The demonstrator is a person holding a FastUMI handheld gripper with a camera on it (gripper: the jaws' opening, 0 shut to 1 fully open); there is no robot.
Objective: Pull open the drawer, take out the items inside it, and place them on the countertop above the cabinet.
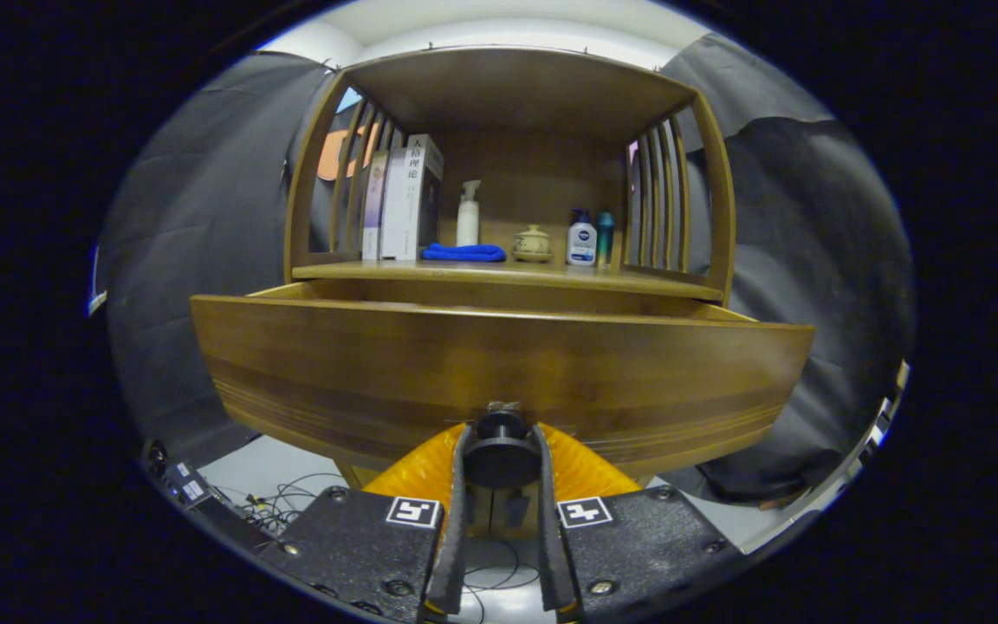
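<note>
Fingers (501, 451) are clamped on the round knob (500, 455) of the drawer (499, 373), one pressing each side, and the drawer front sits right ahead of them, already partly out. From here I can't see what's inside it. My worry is the knob slipping out if I pull off-axis, or the drawer jamming crooked.
</note>
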